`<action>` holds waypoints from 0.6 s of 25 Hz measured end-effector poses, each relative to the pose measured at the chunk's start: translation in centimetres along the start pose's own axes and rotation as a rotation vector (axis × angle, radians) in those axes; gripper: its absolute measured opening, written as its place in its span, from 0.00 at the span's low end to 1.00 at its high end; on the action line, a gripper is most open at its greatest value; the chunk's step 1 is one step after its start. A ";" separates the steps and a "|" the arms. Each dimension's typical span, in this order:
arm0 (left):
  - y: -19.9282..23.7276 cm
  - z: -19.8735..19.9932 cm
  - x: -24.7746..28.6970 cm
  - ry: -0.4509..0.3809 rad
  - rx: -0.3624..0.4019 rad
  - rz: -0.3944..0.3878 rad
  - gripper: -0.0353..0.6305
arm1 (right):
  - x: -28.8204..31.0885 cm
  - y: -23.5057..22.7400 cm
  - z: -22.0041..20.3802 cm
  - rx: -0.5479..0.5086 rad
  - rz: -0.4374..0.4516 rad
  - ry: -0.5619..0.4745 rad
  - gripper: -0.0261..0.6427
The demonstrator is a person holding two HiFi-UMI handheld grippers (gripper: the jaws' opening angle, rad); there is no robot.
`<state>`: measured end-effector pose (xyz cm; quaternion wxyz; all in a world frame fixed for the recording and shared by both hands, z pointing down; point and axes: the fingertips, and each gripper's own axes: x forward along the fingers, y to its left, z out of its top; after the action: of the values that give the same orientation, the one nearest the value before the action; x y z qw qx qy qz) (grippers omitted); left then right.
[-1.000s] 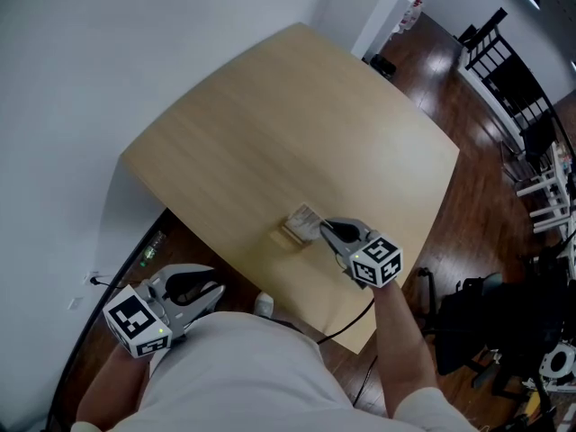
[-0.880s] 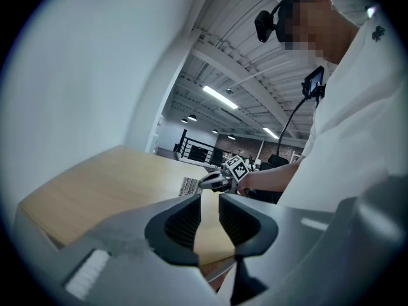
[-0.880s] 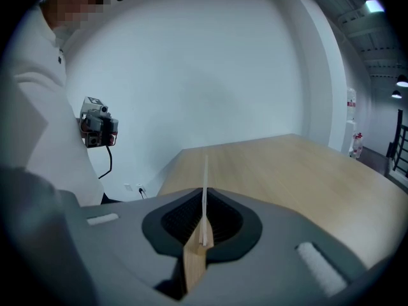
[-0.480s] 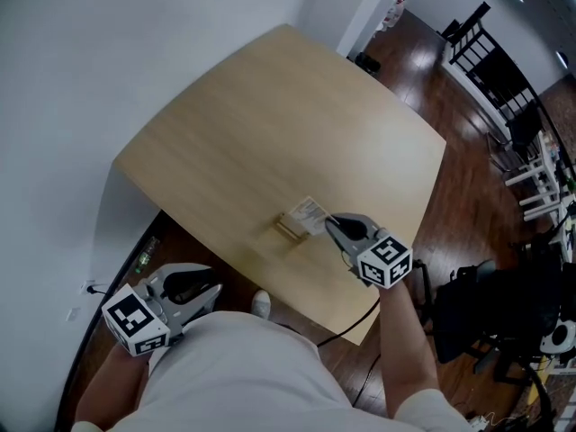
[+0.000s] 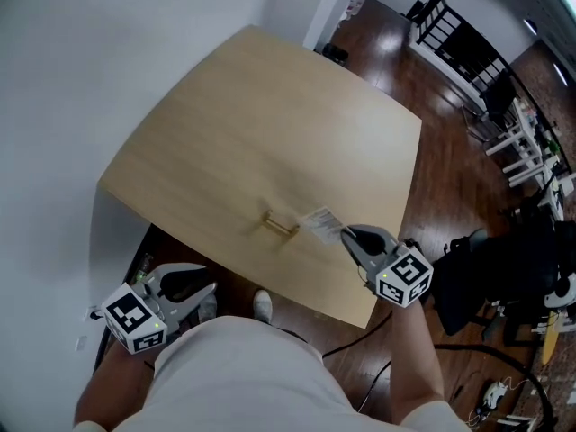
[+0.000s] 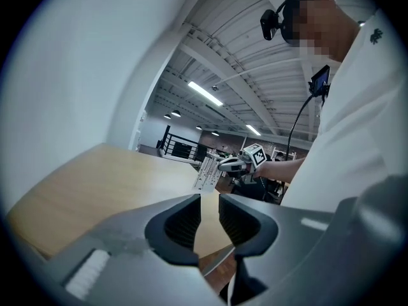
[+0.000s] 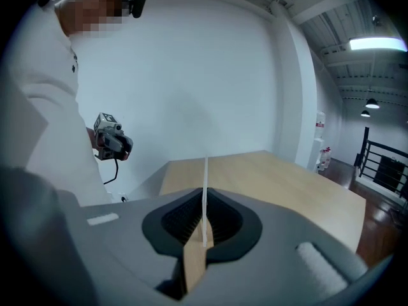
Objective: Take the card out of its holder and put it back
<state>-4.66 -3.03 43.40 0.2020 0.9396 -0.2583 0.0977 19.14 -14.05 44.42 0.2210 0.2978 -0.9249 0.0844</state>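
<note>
A small wooden card holder sits on the light wood table near its front edge, with no card in it. The white printed card hangs in the air just right of the holder, clear of it. My right gripper is shut on the card's right end. In the right gripper view the card shows edge-on between the closed pads. From the left gripper view the card is seen far off. My left gripper hovers below the table's front edge by my body, jaws slightly apart and empty.
A white wall borders the table's left side. Dark wood floor lies to the right, with black chairs at the back and a dark office chair near my right arm. A cable hangs under the table.
The right gripper has drawn the card out of the holder and carried it up and to the right. The holder stays on the table. The left gripper has barely moved.
</note>
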 end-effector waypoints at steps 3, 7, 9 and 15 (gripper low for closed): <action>-0.3 0.5 0.0 0.023 0.020 -0.051 0.20 | -3.0 0.9 -0.2 0.025 -0.061 0.002 0.07; 0.6 1.2 -0.1 0.059 0.046 -0.133 0.20 | -5.8 2.2 -0.7 0.072 -0.159 0.014 0.07; -0.5 0.9 0.6 0.076 0.063 -0.168 0.20 | -8.4 3.0 -2.2 0.098 -0.209 0.020 0.07; -1.9 0.6 1.8 0.112 0.095 -0.273 0.20 | -13.4 5.6 -5.7 0.184 -0.343 0.037 0.07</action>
<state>-2.05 -2.56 42.77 0.1828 0.9676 -0.1116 0.1336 27.65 -1.01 43.16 0.2209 0.4682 -0.8447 0.1354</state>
